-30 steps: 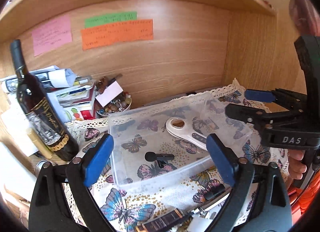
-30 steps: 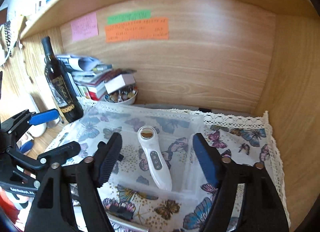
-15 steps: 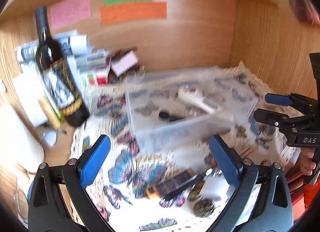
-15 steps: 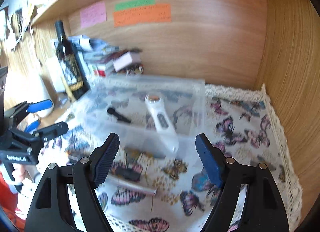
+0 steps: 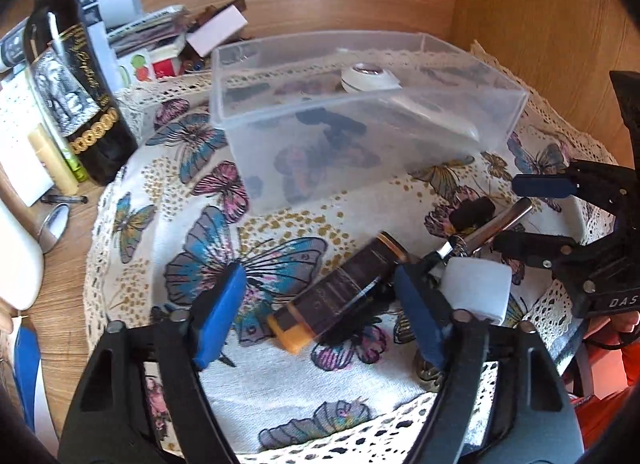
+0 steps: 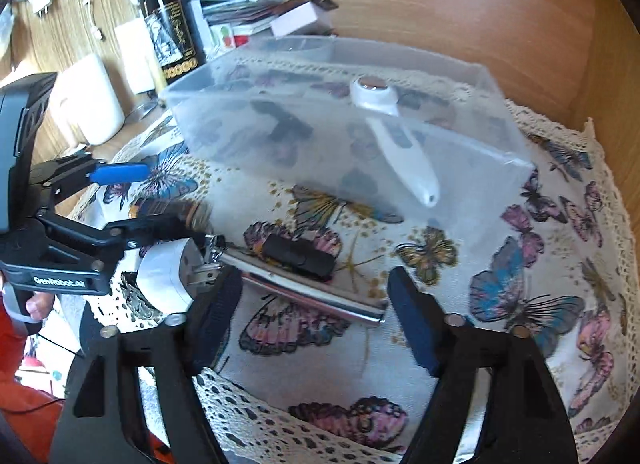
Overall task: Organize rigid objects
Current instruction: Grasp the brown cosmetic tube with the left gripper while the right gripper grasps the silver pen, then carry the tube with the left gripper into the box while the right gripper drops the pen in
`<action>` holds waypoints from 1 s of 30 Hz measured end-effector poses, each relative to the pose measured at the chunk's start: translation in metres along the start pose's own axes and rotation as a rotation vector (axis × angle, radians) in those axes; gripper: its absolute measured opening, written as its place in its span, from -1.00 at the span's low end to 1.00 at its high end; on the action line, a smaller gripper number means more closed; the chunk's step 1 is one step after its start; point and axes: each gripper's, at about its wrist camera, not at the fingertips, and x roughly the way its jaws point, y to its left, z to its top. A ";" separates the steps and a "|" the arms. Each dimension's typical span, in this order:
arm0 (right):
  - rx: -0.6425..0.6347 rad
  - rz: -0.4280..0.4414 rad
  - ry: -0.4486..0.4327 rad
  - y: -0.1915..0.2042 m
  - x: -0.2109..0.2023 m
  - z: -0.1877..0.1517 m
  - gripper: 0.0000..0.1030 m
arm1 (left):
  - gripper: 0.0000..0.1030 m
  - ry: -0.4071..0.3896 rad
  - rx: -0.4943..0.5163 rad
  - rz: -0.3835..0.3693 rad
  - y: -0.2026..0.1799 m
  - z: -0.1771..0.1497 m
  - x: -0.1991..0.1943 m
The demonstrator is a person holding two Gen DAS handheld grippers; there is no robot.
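Observation:
A clear plastic bin point(image 5: 360, 104) point(image 6: 280, 124) stands on the butterfly cloth and holds a white handheld device point(image 5: 372, 78) point(image 6: 400, 144) and a small black piece point(image 6: 288, 124). My left gripper point(image 5: 320, 304) is open, low over the cloth, its jaws either side of a dark brown tube with an orange cap point(image 5: 340, 292). My right gripper point(image 6: 316, 304) is open over a silver metal bar point(image 6: 304, 288) and a black clip-shaped piece point(image 6: 300, 252). A white cube charger point(image 5: 476, 288) point(image 6: 168, 276) lies between the grippers.
A wine bottle point(image 5: 80, 84) point(image 6: 168, 24) and a pile of books and papers point(image 5: 152, 36) stand at the back left. Wooden walls close the back and right. A white container point(image 6: 88, 100) sits left of the cloth. The cloth's lace edge point(image 6: 280, 424) is nearest me.
Both grippers have pulled back from over the bin and dropped toward the loose items on the cloth in front of it. Both stay open.

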 end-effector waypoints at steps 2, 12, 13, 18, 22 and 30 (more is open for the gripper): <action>0.006 0.014 0.002 0.000 0.000 -0.002 -0.08 | 0.23 0.002 0.005 -0.016 -0.002 0.000 0.000; -0.029 0.041 0.014 0.008 -0.015 -0.013 -0.63 | -0.55 0.007 -0.061 -0.049 0.002 -0.001 -0.001; -0.039 0.043 0.016 0.010 -0.014 -0.013 -0.64 | -0.55 0.007 -0.061 -0.045 0.002 -0.002 -0.003; -0.079 0.063 0.044 0.019 -0.001 -0.009 -0.63 | -0.48 0.017 -0.059 -0.042 0.003 -0.003 -0.005; -0.089 0.044 0.029 0.024 0.008 -0.002 -0.62 | 0.13 0.012 -0.066 0.001 0.006 -0.003 0.000; -0.055 0.014 -0.026 0.024 0.001 0.003 -0.72 | -0.56 -0.005 -0.071 -0.050 0.006 -0.002 -0.001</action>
